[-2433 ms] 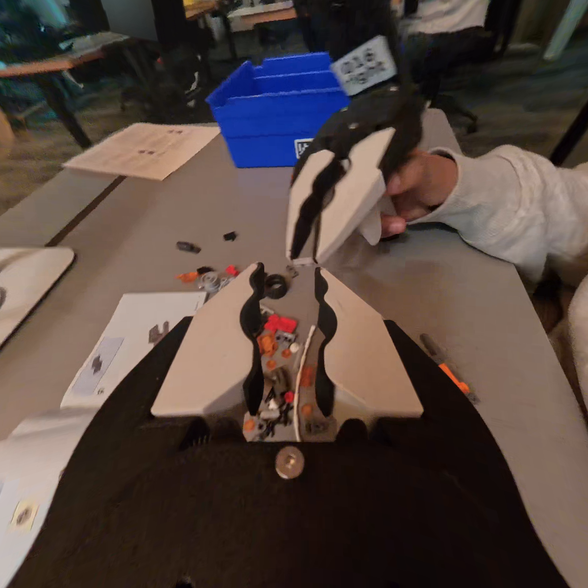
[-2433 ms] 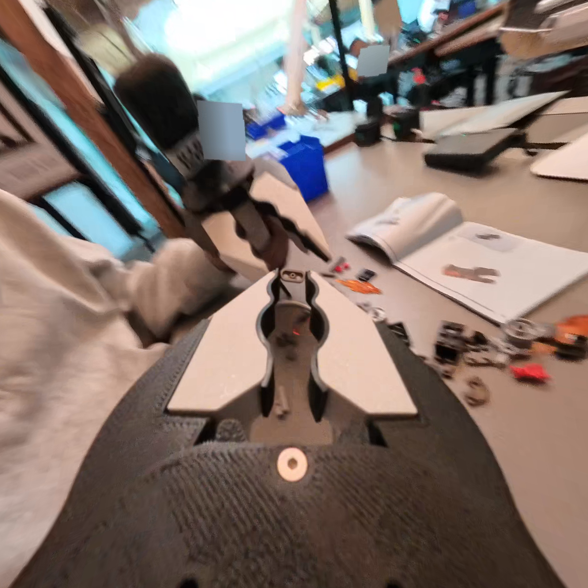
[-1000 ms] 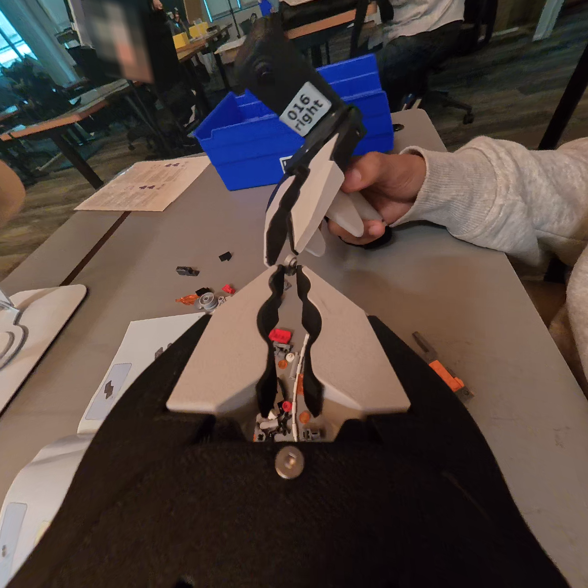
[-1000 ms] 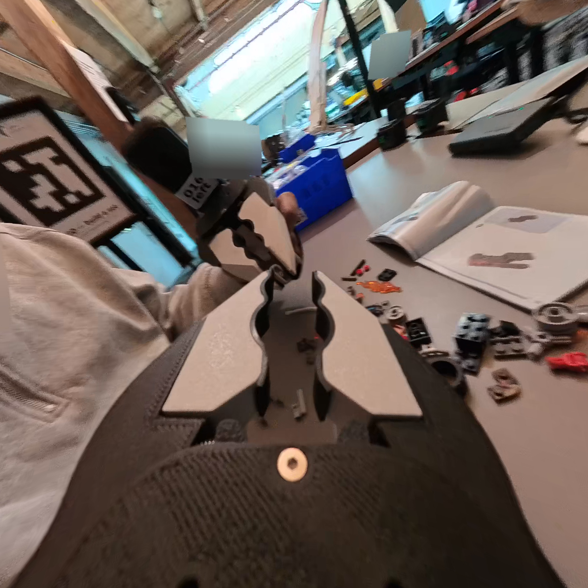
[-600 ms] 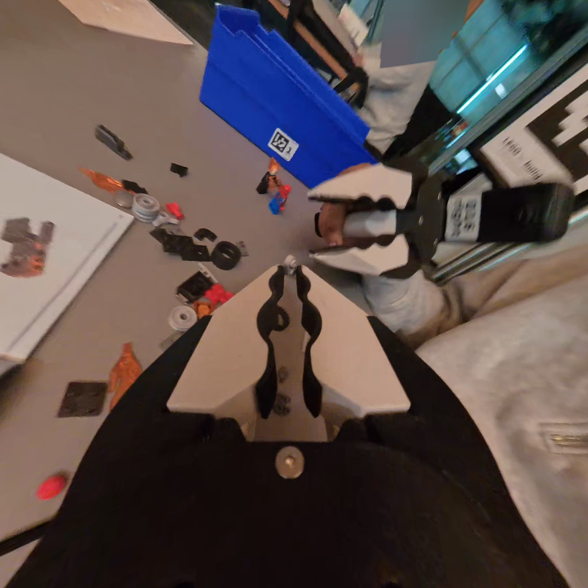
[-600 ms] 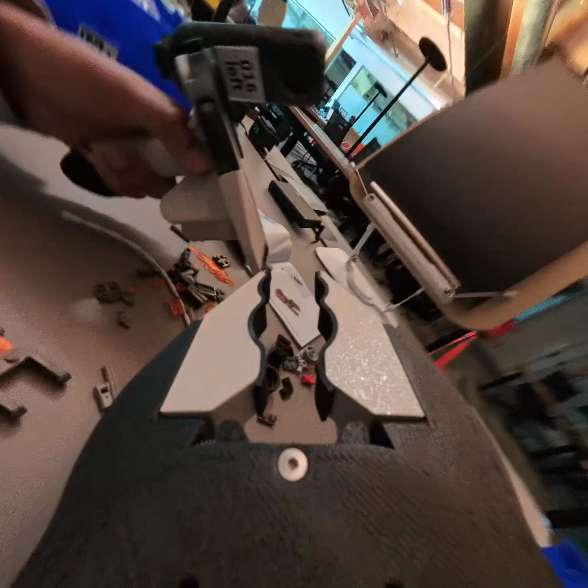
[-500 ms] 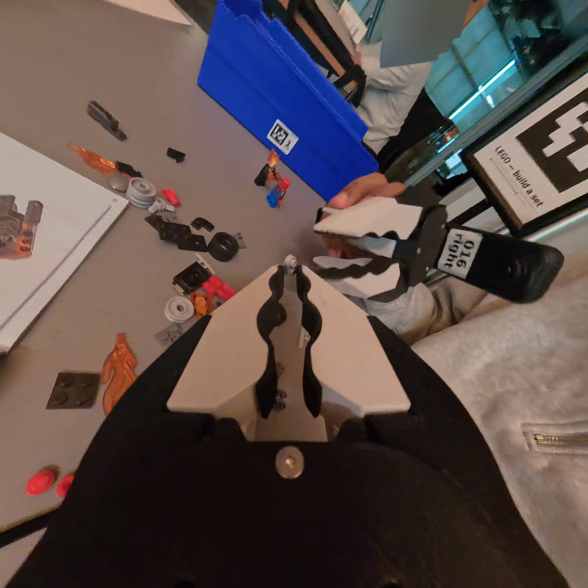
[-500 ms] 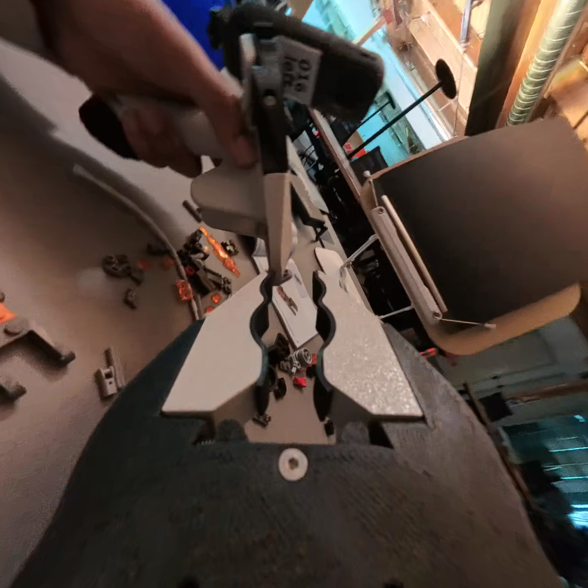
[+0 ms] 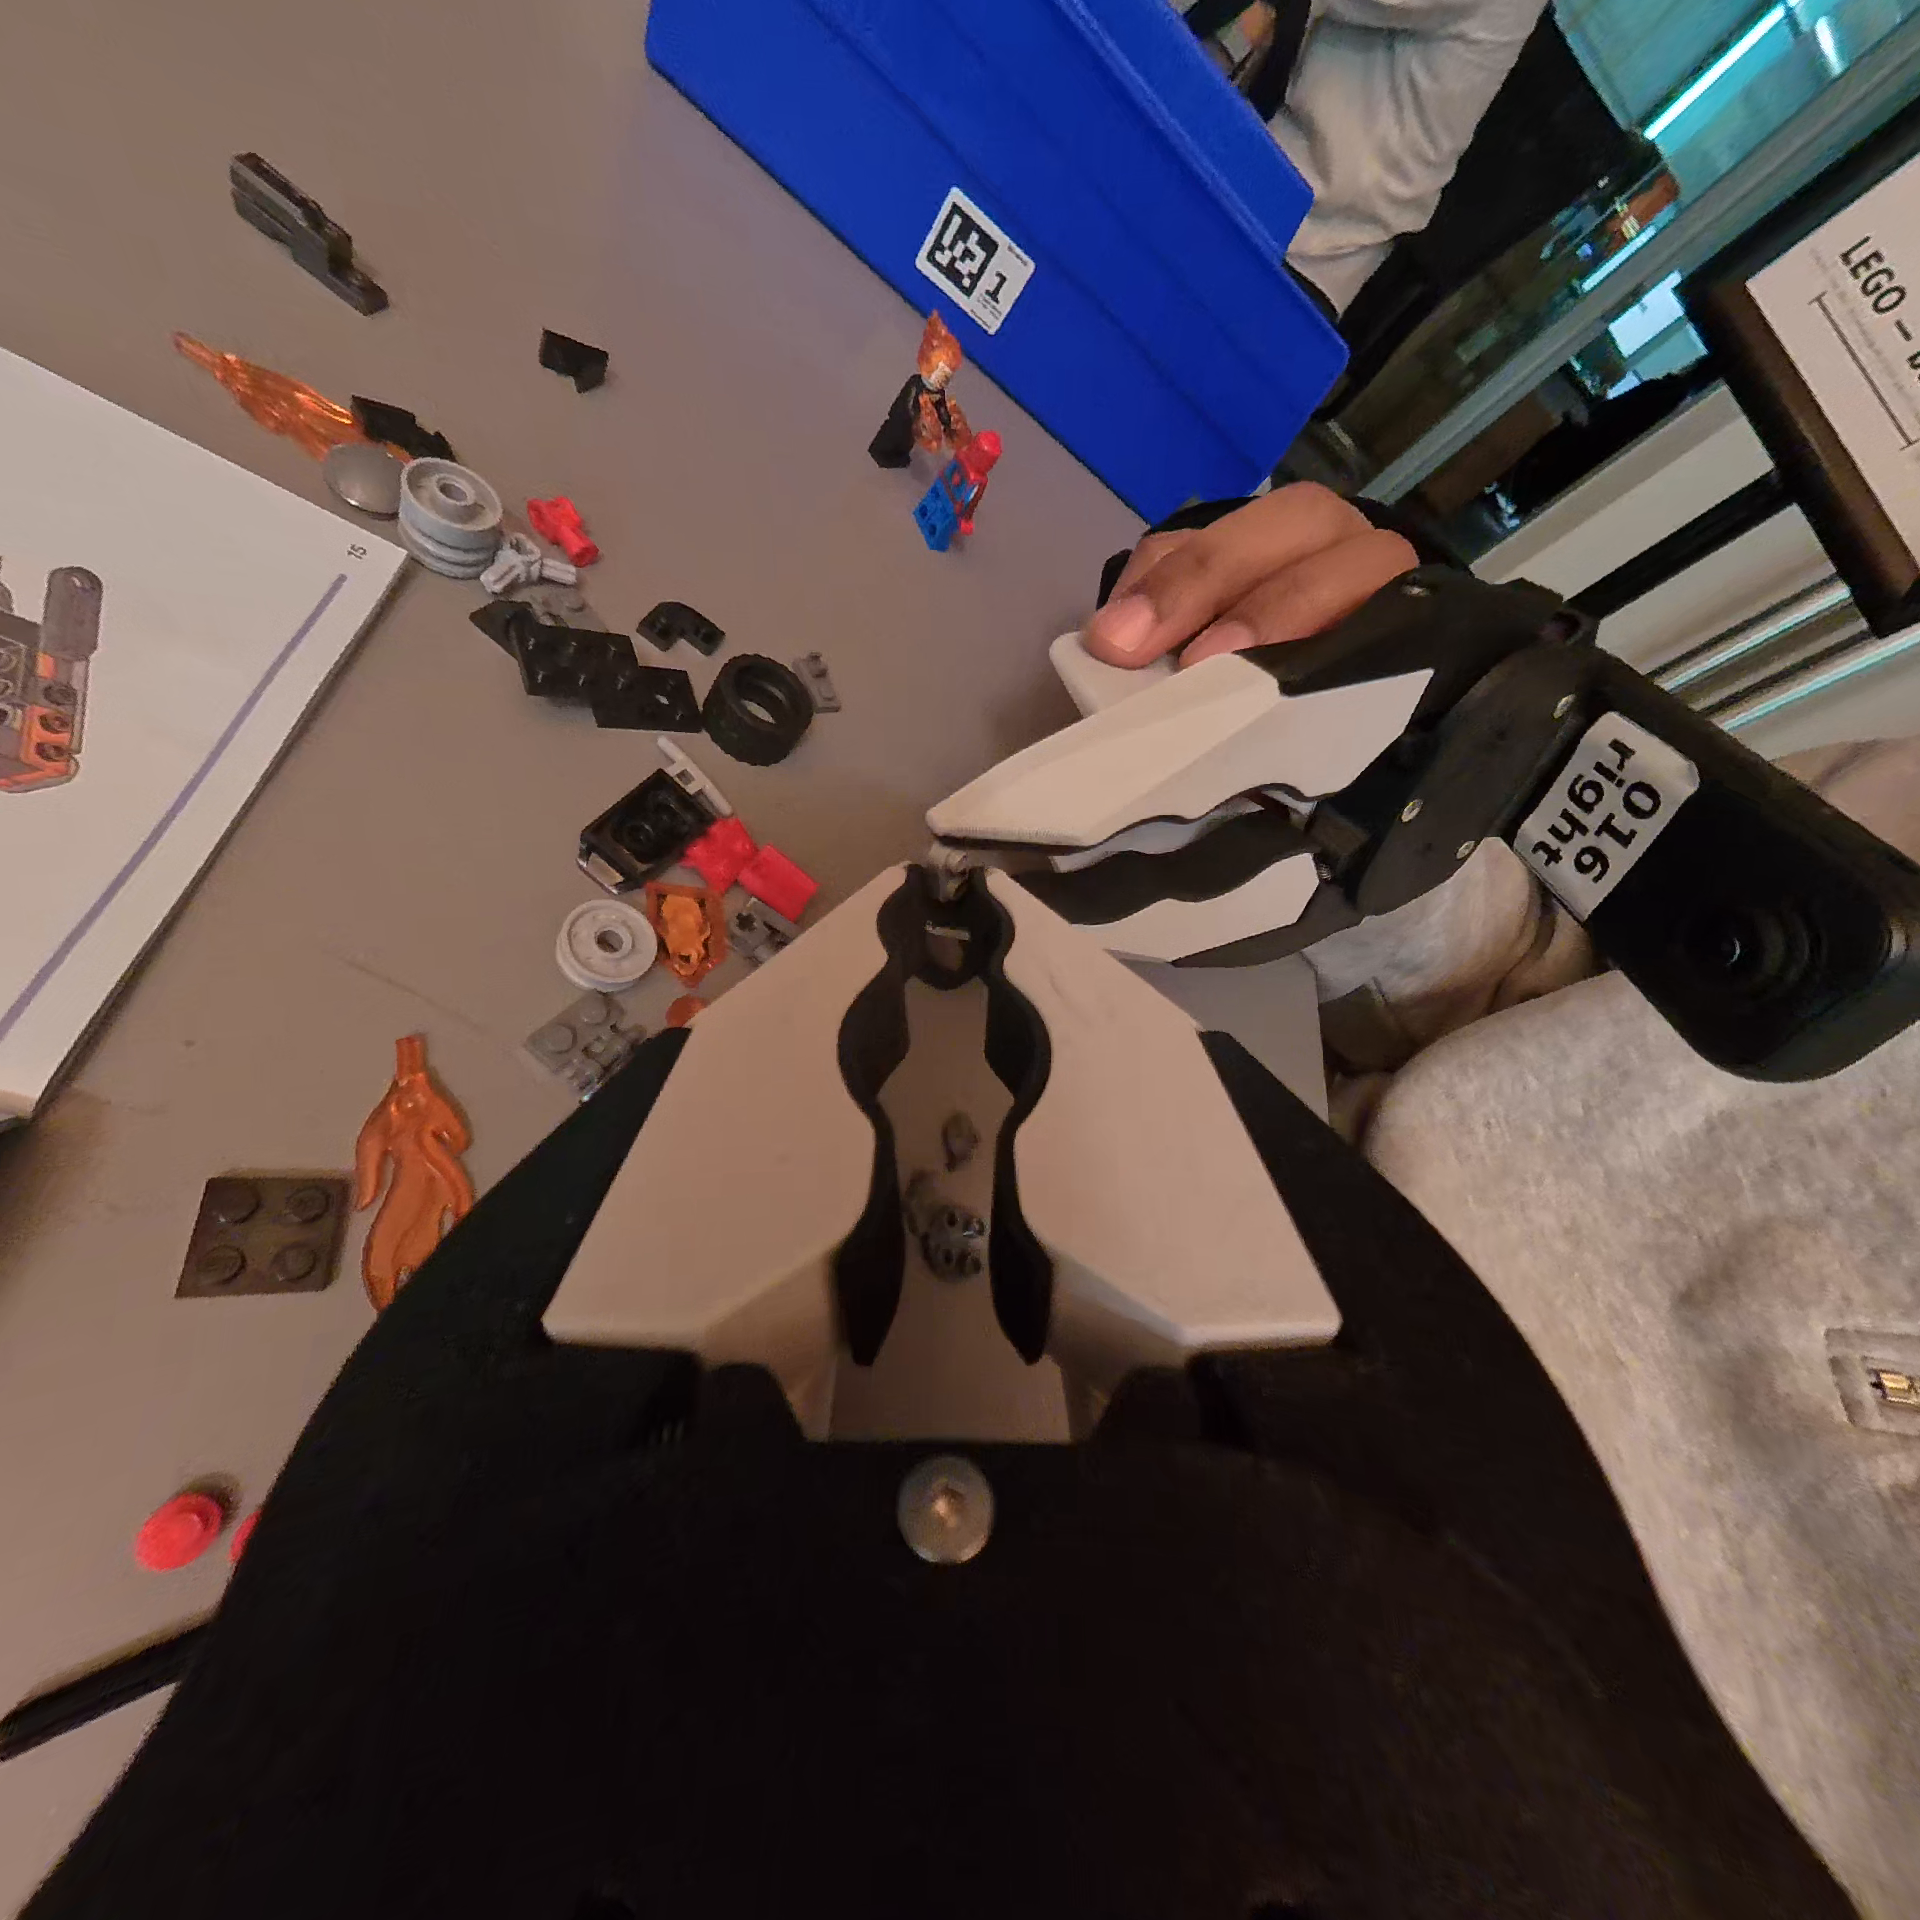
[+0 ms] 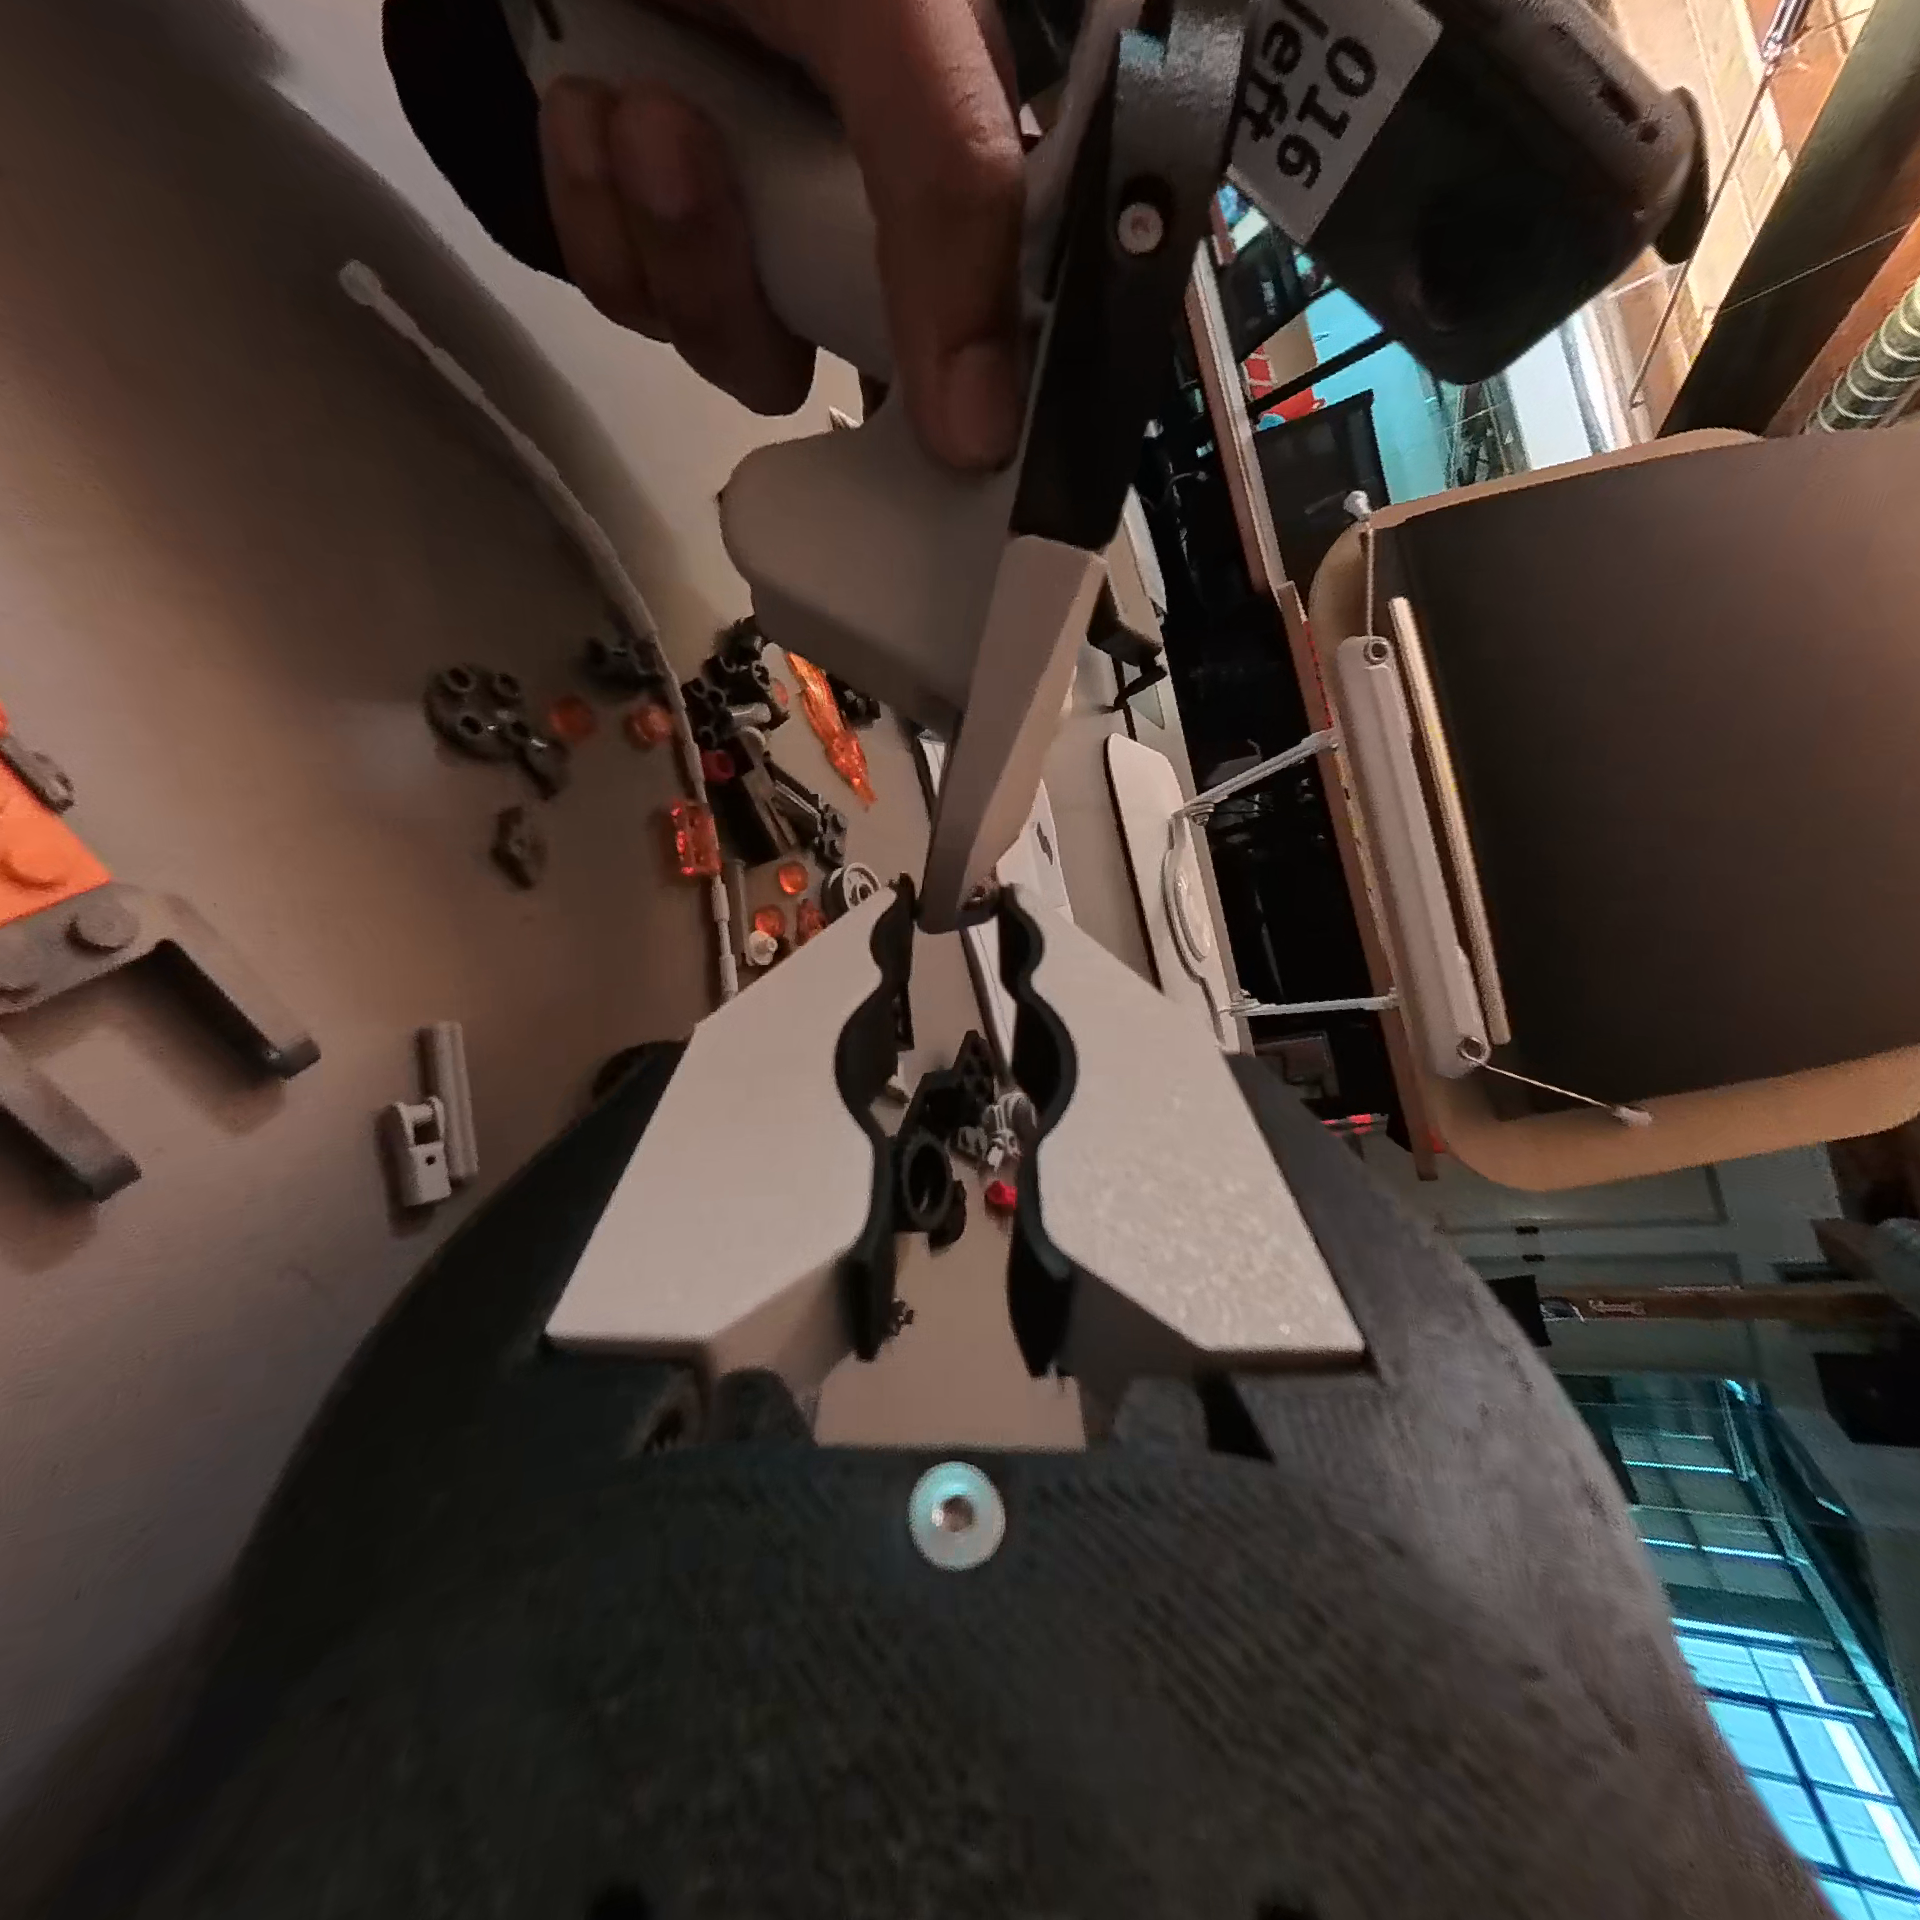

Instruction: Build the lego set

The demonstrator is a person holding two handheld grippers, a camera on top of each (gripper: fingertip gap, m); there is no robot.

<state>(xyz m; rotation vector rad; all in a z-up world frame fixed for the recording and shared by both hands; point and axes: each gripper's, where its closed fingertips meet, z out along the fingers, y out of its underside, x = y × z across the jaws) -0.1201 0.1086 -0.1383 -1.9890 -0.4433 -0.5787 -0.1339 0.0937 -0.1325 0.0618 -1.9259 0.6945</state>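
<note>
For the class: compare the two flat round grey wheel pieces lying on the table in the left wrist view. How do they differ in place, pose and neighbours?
The farther grey wheel piece lies by the corner of the instruction booklet; the nearer grey wheel piece lies close to the left gripper. The farther one looks thicker or stacked; the nearer looks a single flat disc. A red piece flanks the farther; an orange piece touches the nearer. Both are light grey, round, with a centre hole.

a grey table (image 9: 727, 260) carries scattered lego pieces (image 9: 623, 675). a blue bin (image 9: 1039, 187), an open instruction booklet (image 9: 156, 675) and two minifigures (image 9: 935, 416) also rest on it.
</note>
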